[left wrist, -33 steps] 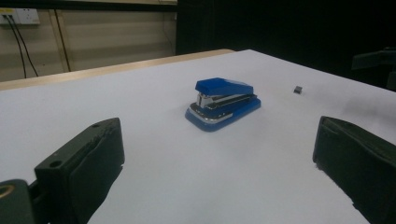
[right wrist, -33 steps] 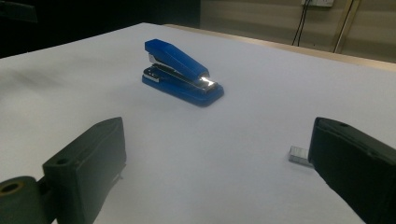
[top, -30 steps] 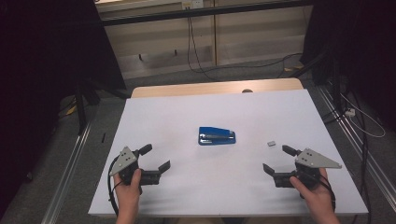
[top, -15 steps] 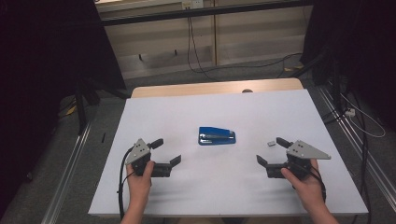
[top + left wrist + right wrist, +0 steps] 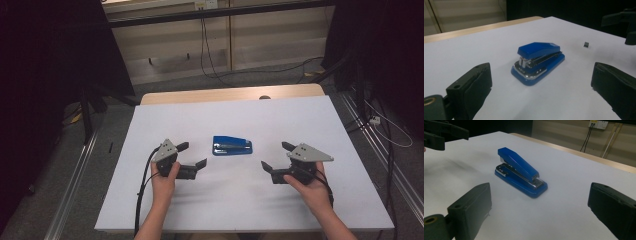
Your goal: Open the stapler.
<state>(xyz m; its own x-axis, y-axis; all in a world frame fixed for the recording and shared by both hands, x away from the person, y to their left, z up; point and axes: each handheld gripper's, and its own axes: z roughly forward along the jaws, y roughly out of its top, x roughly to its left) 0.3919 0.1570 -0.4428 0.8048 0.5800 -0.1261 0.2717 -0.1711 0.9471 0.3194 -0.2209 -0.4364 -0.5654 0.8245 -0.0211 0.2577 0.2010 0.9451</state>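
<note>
A blue stapler point(image 5: 232, 146) lies between two open hand-held grippers on the table point(image 5: 225, 115).

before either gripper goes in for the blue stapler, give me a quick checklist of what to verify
1. Left gripper open: ok, jaws spread wide in the left gripper view.
2. Right gripper open: ok, jaws spread wide in the right gripper view.
3. Stapler free: ok, it lies flat on the white table, between the grippers, touched by neither.
4. Stapler arm closed: ok, its top sits down on the base.
5. Approach path: ok for the left; on the right a small grey piece lies on the table beyond the stapler, apart from it.
6. Jaws aligned with the stapler's width: cannot tell before closing in.
</note>
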